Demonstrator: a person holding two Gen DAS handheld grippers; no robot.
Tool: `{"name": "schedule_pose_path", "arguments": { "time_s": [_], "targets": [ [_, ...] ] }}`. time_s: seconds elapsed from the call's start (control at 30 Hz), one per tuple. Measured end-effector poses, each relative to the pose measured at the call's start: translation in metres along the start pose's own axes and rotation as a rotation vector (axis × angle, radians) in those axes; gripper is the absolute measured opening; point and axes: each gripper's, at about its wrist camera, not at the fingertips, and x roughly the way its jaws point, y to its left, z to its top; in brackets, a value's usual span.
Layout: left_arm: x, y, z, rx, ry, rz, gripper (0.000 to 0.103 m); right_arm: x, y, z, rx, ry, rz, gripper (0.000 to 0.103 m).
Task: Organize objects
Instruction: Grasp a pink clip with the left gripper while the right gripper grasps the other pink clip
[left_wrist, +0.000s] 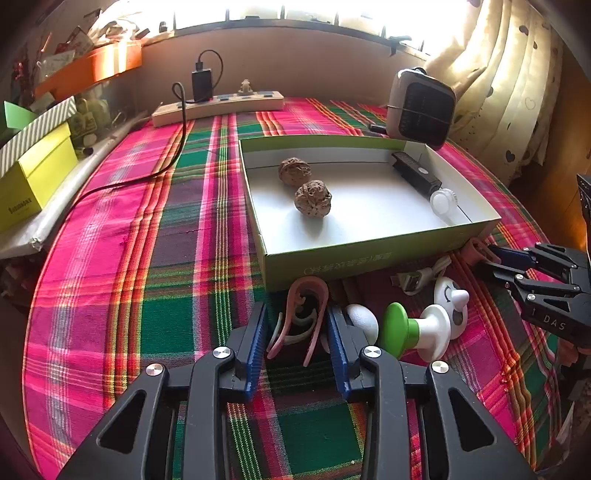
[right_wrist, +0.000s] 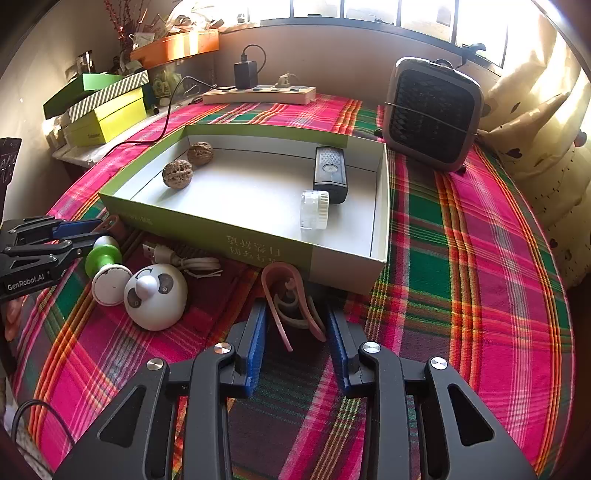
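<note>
A green box lid (left_wrist: 369, 254) (right_wrist: 236, 240) holds two walnuts (left_wrist: 313, 198) (right_wrist: 177, 173), a black device (left_wrist: 415, 171) (right_wrist: 330, 173) and a clear cap (left_wrist: 445, 201) (right_wrist: 314, 209). In front of the lid lie two pink clips: one (left_wrist: 308, 314) between my open left gripper's (left_wrist: 297, 325) fingers, another (right_wrist: 291, 302) between my open right gripper's (right_wrist: 297, 325) fingers. A green-capped white stamp (left_wrist: 410, 330) (right_wrist: 105, 267), a white panda dome (right_wrist: 155, 297) (left_wrist: 452, 301) and a beige cable (right_wrist: 188, 260) (left_wrist: 421, 275) lie beside them.
The plaid cloth (left_wrist: 147, 258) covers the table. A small fan heater (left_wrist: 421, 107) (right_wrist: 432, 114) stands behind the lid. A power strip with a charger (left_wrist: 218, 103) (right_wrist: 258, 94) lies at the back. Yellow and striped boxes (left_wrist: 33, 173) (right_wrist: 107, 110) stand at the left edge.
</note>
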Motion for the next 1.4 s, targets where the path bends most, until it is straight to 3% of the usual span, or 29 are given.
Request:
{"name": "schedule_pose_path", "arguments": {
  "time_s": [0.3,1.4],
  "targets": [
    [-0.001,-0.003,-0.001,-0.001,-0.002,-0.008,0.023,0.0,0.003,-0.001,-0.008,-0.002,0.008,0.023],
    [-0.008,-0.011,-0.008,0.031,-0.025,0.066,0.023,-0.005,0.003,-0.007,0.034,-0.003,0.006,0.023]
  ]
}}
